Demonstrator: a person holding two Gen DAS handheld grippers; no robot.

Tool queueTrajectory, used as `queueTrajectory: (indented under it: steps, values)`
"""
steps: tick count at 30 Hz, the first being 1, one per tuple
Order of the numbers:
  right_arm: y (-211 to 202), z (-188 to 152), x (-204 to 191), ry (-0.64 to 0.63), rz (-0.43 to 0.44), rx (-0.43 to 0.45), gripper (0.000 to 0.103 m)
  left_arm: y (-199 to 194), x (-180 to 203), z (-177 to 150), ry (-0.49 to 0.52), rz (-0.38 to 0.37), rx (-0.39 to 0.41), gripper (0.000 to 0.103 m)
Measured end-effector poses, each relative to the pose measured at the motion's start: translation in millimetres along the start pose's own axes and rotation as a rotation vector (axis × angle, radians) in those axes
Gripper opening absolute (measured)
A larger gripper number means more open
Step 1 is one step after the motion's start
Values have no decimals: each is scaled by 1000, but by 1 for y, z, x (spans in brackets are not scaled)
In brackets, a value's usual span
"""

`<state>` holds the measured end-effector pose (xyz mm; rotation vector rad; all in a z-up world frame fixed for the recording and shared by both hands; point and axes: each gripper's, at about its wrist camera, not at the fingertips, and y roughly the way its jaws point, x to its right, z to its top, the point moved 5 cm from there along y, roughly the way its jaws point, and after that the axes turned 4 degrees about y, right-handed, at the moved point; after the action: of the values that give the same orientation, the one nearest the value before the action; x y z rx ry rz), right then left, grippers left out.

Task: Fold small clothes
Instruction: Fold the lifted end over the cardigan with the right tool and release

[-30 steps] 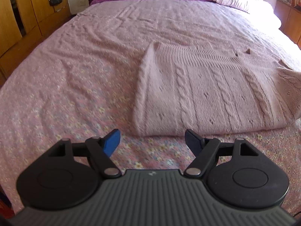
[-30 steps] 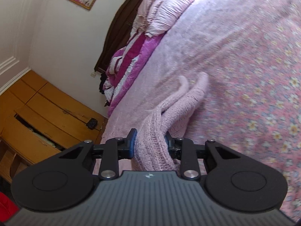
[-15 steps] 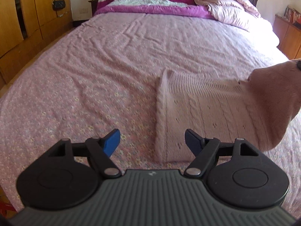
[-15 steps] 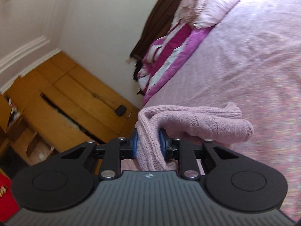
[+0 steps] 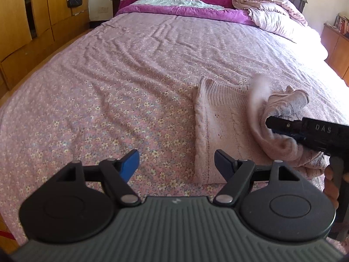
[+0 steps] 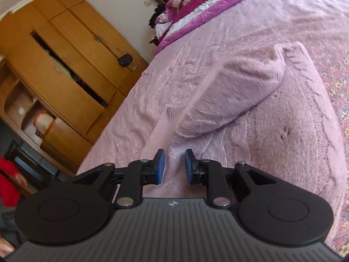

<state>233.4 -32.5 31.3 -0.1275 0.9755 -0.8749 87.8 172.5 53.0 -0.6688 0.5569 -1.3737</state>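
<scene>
bedsheet (image 5: 109,83) left free, sweater (image 5: 224,126) rt

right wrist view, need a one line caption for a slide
Right gripper, jaws opening, over a pink knitted sweater being folded on a floral bedsheet, wooden wardrobe behind.

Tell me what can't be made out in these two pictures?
- Right wrist view: the right gripper's jaws are opening, with sweater knit between them; motion blur hides whether the pads press it.
- Left wrist view: that gripper and the picture's edge hide the sweater's right part.
- Wardrobe contents: the door gap is too dark.
</scene>
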Motion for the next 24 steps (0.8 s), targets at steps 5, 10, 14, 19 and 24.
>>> queueTrajectory:
  steps: [5, 10, 14, 19, 24]
  values:
    - [-15, 1, -12, 9, 40, 4, 57, 1, -3, 0, -15, -10, 10, 77]
    - [-47, 2, -15, -9, 44, 57, 70, 0, 6, 3, -16, -43, 24, 77]
    - [-78, -1, -14, -44, -11, 115, 77, 1, 21, 9, 10, -73, 40, 77]
    - [-110, -3, -3, -107, -138, 207, 84, 8, 45, 22, 38, -128, 86, 77]
    - [-127, -8, 22, -128, -269, 278, 88, 22, 80, 38, 106, -165, 118, 77]
